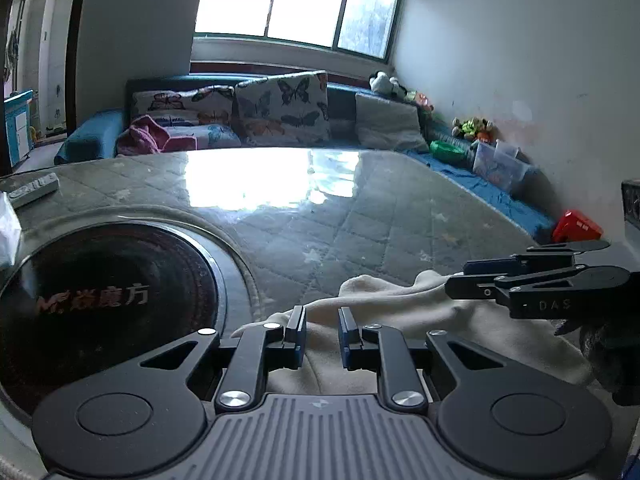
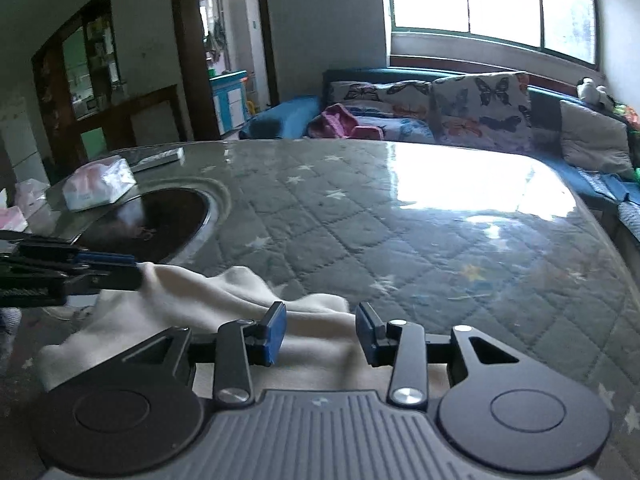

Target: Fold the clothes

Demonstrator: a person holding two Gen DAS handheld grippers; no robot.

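left wrist view: my left gripper (image 1: 322,334) hangs low over the cream garment (image 1: 384,312), which lies crumpled on the near edge of the tabletop (image 1: 360,208). the fingers (image 1: 296,330) stand a narrow gap apart with cloth under them, nothing pinched that i can see.

same view, other hand: my right gripper (image 1: 464,280) comes in side-on from the right with its tips at a raised ridge of the cloth. whether it's actually pinching that ridge, can't tell from here.

right wrist view: right gripper (image 2: 320,330) has its fingers (image 2: 274,330) clearly apart, wider than the left ones, with a fold of the garment (image 2: 224,292) lying between and below them, not clamped. left gripper (image 2: 120,270) pokes in from the left, tips at the cloth's upper edge.

handling: my guess is it's soft, light and floppy. it'll sag and bunch, so i'd pinch a hem or corner, not the middle heap.

only in left view: the dark round inset (image 1: 108,304) with its printed logo right beside me, plus toys and a red box (image 1: 576,226) along the wall.

only in right view: a tissue pack (image 2: 100,184) and the doorway side of the room.

both: the remote (image 1: 34,189) and the butterfly cushions (image 1: 280,108).
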